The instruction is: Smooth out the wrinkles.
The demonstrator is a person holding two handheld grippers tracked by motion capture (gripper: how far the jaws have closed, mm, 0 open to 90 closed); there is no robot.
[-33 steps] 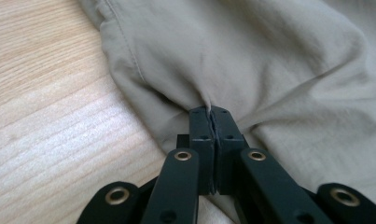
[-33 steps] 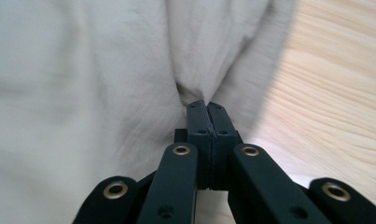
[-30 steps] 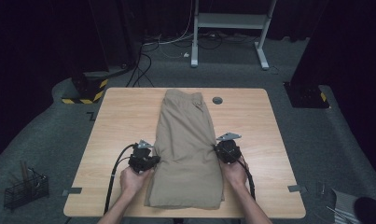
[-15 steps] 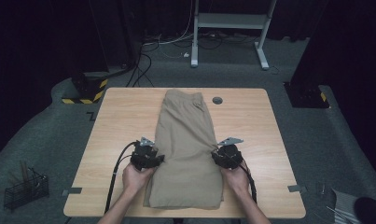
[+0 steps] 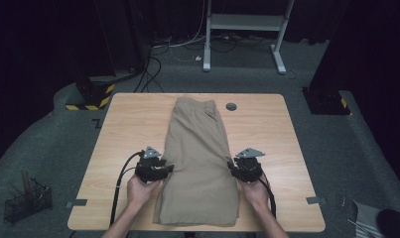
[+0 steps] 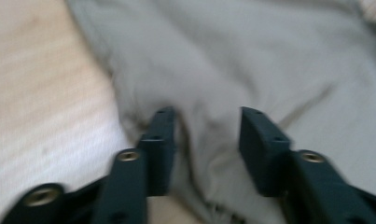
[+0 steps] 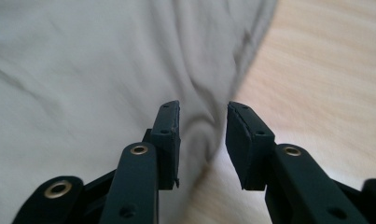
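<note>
The left gripper view is motion-blurred, smearing the khaki shorts (image 6: 251, 65). The picture's edges cut off the shorts in both gripper views.

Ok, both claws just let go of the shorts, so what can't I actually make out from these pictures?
- Shorts: the underside and any folded layers are hidden by the top cloth in the high view.
- Left claw: cloth lies between the open jaws; blur hides whether the pads touch it.
- Right claw: a cloth ridge sits between the open jaws; contact is unclear.
- Small dark disc on the table: too small to identify.
</note>
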